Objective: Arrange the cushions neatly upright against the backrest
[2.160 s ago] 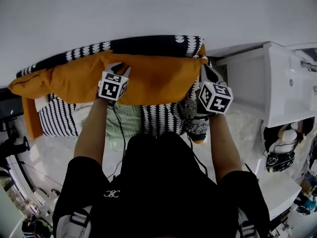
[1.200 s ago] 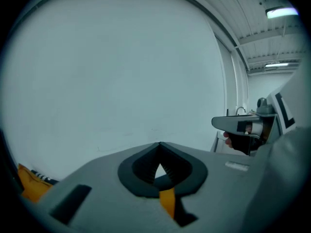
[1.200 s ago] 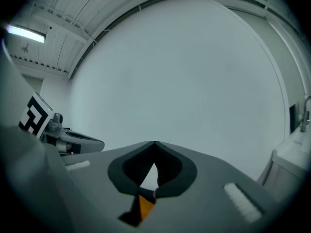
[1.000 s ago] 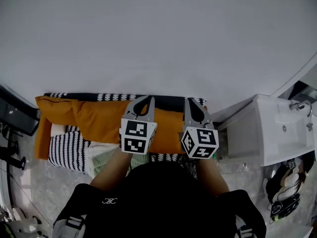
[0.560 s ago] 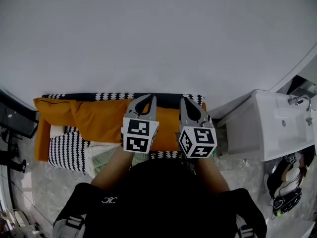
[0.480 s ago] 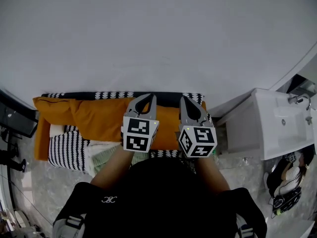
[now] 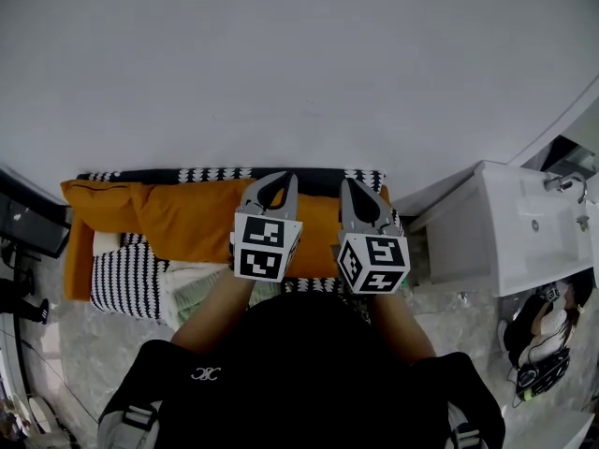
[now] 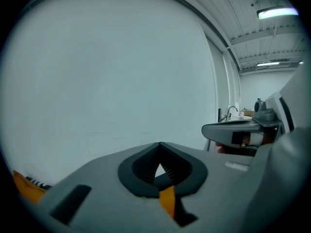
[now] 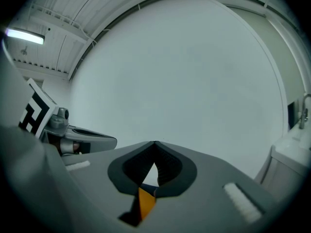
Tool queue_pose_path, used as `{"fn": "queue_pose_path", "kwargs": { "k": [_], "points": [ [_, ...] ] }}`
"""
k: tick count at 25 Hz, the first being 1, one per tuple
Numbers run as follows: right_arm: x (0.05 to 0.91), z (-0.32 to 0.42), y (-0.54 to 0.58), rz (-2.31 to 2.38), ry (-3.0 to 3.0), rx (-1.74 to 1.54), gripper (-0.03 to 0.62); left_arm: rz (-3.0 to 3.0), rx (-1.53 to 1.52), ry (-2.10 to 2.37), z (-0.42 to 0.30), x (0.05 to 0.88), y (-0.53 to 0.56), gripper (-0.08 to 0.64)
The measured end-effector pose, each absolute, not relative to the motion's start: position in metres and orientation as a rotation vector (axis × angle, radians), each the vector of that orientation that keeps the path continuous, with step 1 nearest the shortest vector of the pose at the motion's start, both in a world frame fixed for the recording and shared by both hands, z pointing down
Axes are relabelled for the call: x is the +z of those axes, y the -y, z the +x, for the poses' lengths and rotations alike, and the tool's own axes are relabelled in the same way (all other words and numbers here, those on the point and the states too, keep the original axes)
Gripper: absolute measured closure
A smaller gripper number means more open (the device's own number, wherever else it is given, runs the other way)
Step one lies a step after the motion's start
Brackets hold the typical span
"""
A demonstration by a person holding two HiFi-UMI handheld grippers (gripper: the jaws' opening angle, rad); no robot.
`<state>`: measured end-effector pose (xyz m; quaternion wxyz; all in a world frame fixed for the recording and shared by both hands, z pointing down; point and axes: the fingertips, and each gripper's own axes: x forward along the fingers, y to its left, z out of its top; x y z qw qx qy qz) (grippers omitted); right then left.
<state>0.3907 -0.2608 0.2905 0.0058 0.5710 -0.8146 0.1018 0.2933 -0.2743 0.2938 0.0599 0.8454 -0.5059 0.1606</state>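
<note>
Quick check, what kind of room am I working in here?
Probably a staged home corner inside a hall: a sofa with an orange cushion against a white wall, a white sink beside it, strip lights overhead.

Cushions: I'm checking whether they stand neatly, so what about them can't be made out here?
- Head view: the left gripper, right gripper and the person's torso cover the right part of the orange cushion.
- Head view: the striped cushion is partly covered by the orange one; its lean cannot be told from above.
- Gripper views: only an orange sliver shows behind shut jaws.
</note>
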Motion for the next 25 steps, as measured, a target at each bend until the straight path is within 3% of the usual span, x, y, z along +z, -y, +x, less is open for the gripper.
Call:
{"fn": "queue_pose_path", "kwargs": {
  "k": [18,25],
  "points": [
    [0.302,0.387,0.253,1.759,2.526,0.338,0.586,2.557,0.496,1.515,0.291,0.301,0.268,0.560],
    [0.323,0.419,0.243,1.844,2.427,0.505,0.584,2.523,0.502,1.484,0.270,0.323,0.280,0.560]
  ]
}}
